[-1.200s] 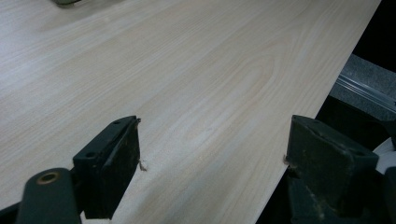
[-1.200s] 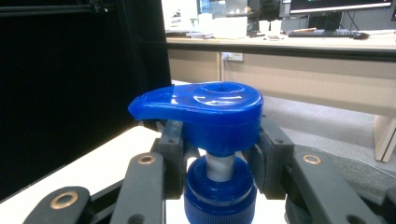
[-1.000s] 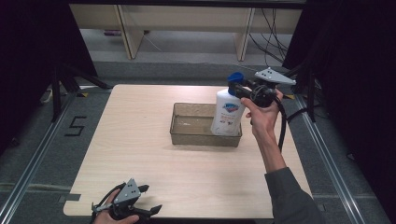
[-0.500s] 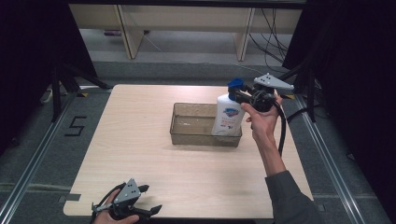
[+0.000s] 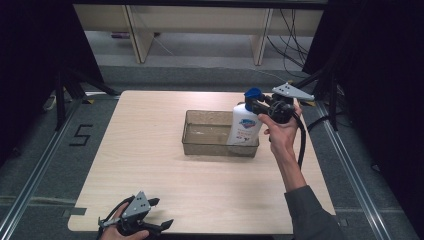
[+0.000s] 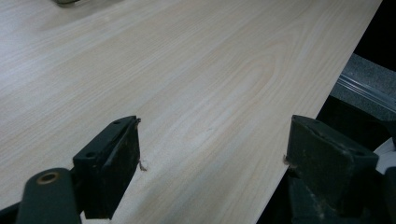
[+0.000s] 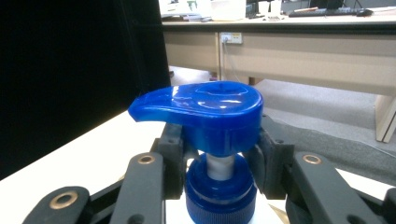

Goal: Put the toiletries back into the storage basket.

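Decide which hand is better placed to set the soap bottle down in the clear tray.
Right: the right gripper is already shut on the soap bottle at its pump neck, over the tray. The left gripper rests open at the table's near edge.

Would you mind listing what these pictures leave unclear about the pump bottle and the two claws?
- Bottle base: in the high view the tray wall hides whether the pump bottle rests on the tray floor or hangs just above it.
- Bottle body: the right claw view cuts it off below the collar; the right claw is shut under the pump head.
- Label text: too small in the high view.
- Left claw: partly cut by the high view's bottom edge.
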{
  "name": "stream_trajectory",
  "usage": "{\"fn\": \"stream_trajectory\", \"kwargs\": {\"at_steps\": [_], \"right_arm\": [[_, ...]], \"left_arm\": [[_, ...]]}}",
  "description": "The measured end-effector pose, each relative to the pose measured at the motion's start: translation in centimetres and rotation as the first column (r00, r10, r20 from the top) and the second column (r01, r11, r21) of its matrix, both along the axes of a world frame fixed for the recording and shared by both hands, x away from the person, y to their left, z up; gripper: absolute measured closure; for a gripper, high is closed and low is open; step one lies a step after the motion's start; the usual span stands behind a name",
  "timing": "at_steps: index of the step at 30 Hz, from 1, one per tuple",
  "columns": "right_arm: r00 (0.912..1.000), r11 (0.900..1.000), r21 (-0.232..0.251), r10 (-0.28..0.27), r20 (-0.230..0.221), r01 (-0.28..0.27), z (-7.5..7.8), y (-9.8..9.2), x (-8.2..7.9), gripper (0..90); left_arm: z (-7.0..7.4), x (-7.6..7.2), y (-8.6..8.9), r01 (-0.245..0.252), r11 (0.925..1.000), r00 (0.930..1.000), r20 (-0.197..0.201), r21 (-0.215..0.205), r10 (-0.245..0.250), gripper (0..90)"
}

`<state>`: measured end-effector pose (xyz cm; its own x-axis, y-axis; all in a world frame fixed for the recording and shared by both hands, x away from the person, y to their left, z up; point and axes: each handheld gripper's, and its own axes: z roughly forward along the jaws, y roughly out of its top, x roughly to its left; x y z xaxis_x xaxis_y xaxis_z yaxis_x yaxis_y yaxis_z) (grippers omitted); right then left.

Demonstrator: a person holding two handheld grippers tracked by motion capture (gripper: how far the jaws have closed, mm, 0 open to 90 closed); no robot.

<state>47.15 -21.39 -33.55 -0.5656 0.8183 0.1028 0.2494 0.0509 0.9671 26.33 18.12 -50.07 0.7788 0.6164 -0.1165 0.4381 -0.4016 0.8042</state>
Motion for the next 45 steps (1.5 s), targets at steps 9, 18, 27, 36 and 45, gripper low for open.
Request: {"fn": "stream_trajectory", "kwargs": {"at_steps": [9, 18, 27, 36, 45], "right_arm": [[0.9999, 1.0, -0.003, 0.013, 0.002, -0.013, -0.5, 0.2, -0.1, 61.1], [0.9995, 1.0, 0.017, 0.023, 0.022, -0.023, -1.2, 0.9, -0.4, 52.2], [0.999, 0.993, 0.114, -0.029, -0.034, 0.032, -2.1, 0.2, -1.2, 31.0], [0.9985, 0.998, 0.051, -0.036, -0.041, 0.038, -2.3, 0.5, -1.3, 24.2], [0.9981, 0.999, 0.029, -0.017, -0.059, 0.018, -3.1, 0.6, -1.5, 23.8]], "left_arm": [[0.0, 0.0, 0.1, 0.006, 0.9999, 0.9999, 0.009, 0.014, -0.006, 17.2], [0.1, -0.1, 0.1, -0.001, 0.9998, 1.0, 0.005, 0.02, 0.001, 17.2], [-0.1, -0.1, -0.1, -0.007, 1.0, 0.9999, 0.009, 0.005, 0.007, 17.2], [-0.1, -0.1, -0.1, -0.005, 1.0, 0.9999, 0.009, 0.006, 0.005, 17.2], [-0.1, -0.1, -0.1, -0.002, 1.0, 1.0, 0.005, 0.004, 0.002, 17.2]]}}
